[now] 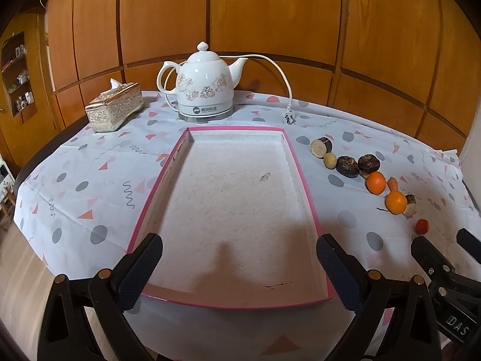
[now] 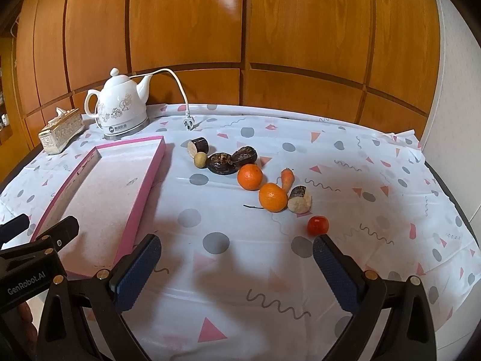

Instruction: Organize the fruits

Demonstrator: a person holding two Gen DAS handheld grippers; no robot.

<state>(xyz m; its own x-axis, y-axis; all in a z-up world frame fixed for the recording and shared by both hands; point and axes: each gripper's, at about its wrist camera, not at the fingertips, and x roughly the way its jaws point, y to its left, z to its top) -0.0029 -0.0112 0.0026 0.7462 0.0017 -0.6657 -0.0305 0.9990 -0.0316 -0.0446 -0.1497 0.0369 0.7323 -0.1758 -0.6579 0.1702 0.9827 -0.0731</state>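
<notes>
A pink-rimmed shallow tray (image 1: 296, 162) (image 2: 150, 168) with a white lining lies empty on the table. To its right runs a loose row of produce: two oranges (image 2: 249, 176) (image 2: 272, 197), a small red tomato (image 2: 317, 225) (image 1: 421, 226), a little carrot (image 2: 287, 178), two dark round fruits (image 2: 222, 163) (image 2: 245, 155), a small yellowish round fruit (image 2: 200, 159) and two cut dark-skinned root pieces (image 2: 198, 146) (image 2: 299, 200). My left gripper (image 1: 239, 255) is open over the tray's near end. My right gripper (image 2: 236, 255) is open, nothing between its fingers, the tomato just past its right fingertip.
A white floral electric kettle (image 1: 206, 85) stands behind the tray, its cord and plug (image 1: 289, 118) trailing on the patterned tablecloth. A silver tissue box (image 1: 114, 108) sits at the back left. Wooden wall panels close off the far side. The table edge curves near left and right.
</notes>
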